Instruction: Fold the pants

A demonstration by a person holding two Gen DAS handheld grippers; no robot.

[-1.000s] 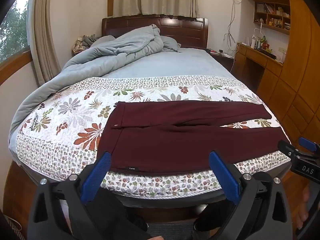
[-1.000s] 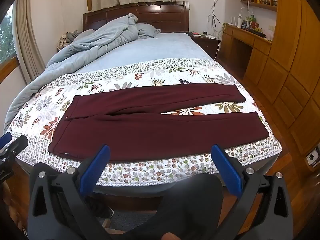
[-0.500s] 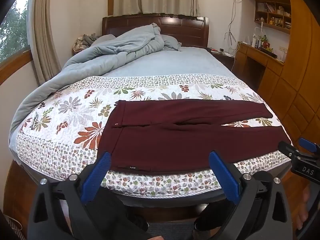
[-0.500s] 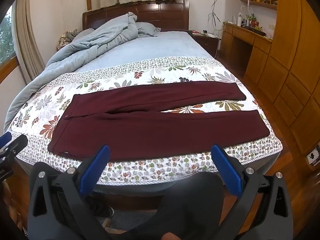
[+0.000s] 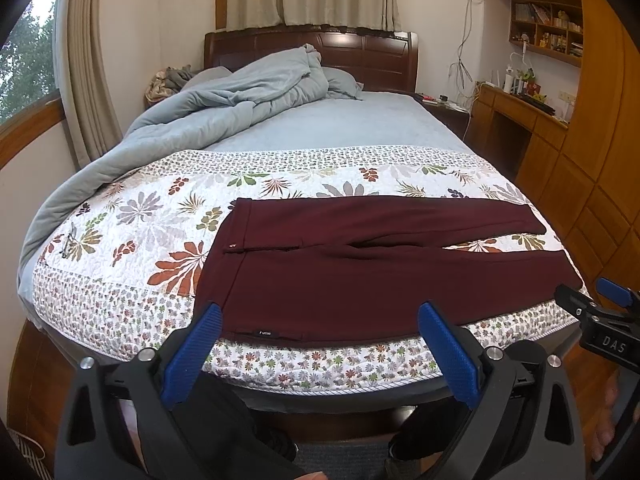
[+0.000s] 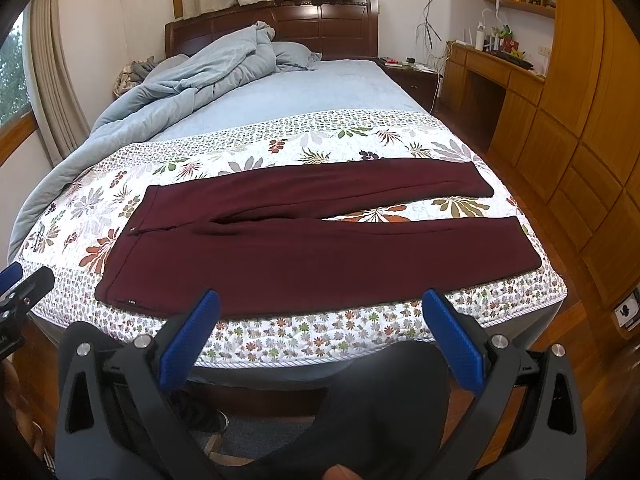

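Note:
Dark maroon pants [image 5: 360, 276] [image 6: 304, 248] lie flat across the foot of the bed on a floral quilt [image 5: 132, 216] [image 6: 280, 148], waistband to the left, both legs stretched right with a gap between them. My left gripper [image 5: 320, 320] hovers open in front of the bed's near edge, level with the waistband end. My right gripper [image 6: 322, 314] is also open, held short of the near leg's lower edge. Neither touches the cloth. The right gripper's tip [image 5: 592, 312] shows at the left wrist view's right edge, and the left gripper's tip [image 6: 24, 288] shows at the right wrist view's left edge.
A rumpled grey-blue duvet [image 5: 224, 108] and pillow fill the far left of the bed below the dark wooden headboard [image 5: 360, 52]. Wooden cabinets [image 6: 580, 120] and a desk [image 6: 500, 68] line the right wall. A person's dark-clad legs [image 6: 380, 408] stand at the bed's foot.
Both grippers have crept slightly toward the bed and a touch higher; the pants sit marginally lower in view. Nothing has been gripped.

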